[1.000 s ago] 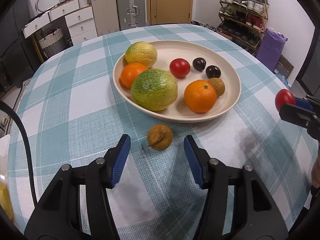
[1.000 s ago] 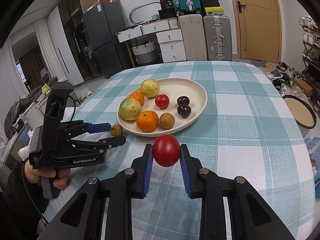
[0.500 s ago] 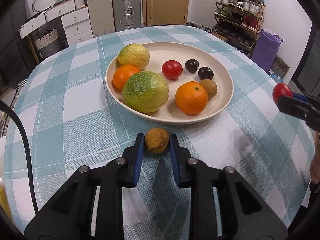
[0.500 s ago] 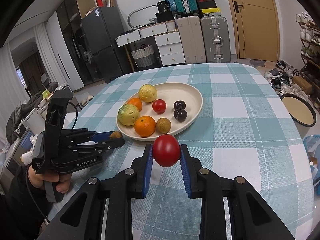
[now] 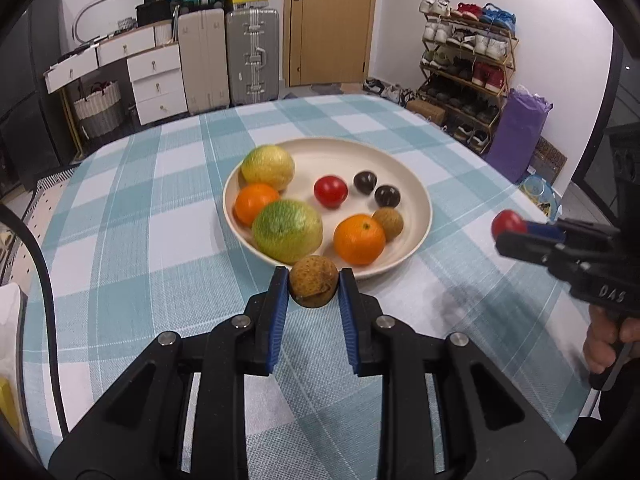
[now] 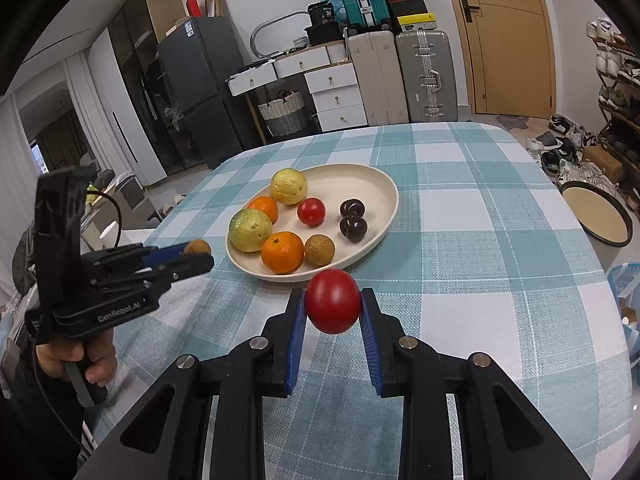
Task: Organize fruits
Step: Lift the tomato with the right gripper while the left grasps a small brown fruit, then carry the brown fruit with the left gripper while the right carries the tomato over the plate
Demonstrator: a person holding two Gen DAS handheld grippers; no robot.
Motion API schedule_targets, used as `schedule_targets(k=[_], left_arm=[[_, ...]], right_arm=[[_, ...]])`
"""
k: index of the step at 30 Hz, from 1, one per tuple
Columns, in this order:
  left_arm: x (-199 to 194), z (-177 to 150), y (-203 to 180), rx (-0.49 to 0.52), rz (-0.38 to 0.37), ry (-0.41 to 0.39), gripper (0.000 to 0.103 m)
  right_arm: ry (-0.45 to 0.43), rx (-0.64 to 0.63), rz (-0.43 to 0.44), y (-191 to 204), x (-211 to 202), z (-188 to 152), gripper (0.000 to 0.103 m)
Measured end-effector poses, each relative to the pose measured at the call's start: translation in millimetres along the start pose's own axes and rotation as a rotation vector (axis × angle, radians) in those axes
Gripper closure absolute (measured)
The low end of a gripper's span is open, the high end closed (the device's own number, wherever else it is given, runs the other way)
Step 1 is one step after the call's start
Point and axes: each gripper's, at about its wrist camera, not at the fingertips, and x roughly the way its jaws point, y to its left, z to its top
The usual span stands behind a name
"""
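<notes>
A cream plate (image 5: 416, 184) (image 6: 380, 184) on the checked table holds two green-yellow citrus, two oranges, a red tomato (image 5: 330, 191), two dark fruits and a brown round fruit (image 5: 388, 223). My left gripper (image 5: 313, 285) is shut on a small brown fruit (image 5: 313, 286) and holds it above the table at the plate's near rim; it also shows in the right wrist view (image 6: 198, 247). My right gripper (image 6: 333, 304) is shut on a red tomato (image 6: 333, 301), held above the table near the plate; it shows at the right in the left wrist view (image 5: 508, 223).
The round table has a teal and white checked cloth (image 5: 132, 240). Suitcases, white drawers and a wicker basket stand behind it. A shoe rack (image 5: 468, 76) and a purple bag stand to the right. A round tray (image 6: 598, 218) lies on the floor.
My left gripper closed on the small brown fruit and lifted it off the table toward the plate's rim. My right gripper kept its hold on the red tomato and drifted slightly.
</notes>
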Motion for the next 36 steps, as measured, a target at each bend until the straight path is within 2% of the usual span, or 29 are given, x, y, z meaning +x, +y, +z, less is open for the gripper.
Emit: schedule_targets(k=[5, 15, 24, 36], left_arm=[[-9, 9, -4, -0.001, -0.012, -0.044, 0.081], [-8, 23, -8, -0.007, -0.027, -0.074, 0.081], [13, 37, -6, -0.026, -0.048, -0.090, 0.081], [42, 57, -14, 0.010, -0.043, -0.103, 0.081]], right_arm=[[0.002, -0.009, 0.000, 2, 2, -2, 0.076], [0.009, -0.010, 0.004, 2, 14, 5, 0.076], [-0.001, -0.025, -0.016, 1, 18, 23, 0.076], [0.005, -0.054, -0.027, 0, 36, 46, 0.076]])
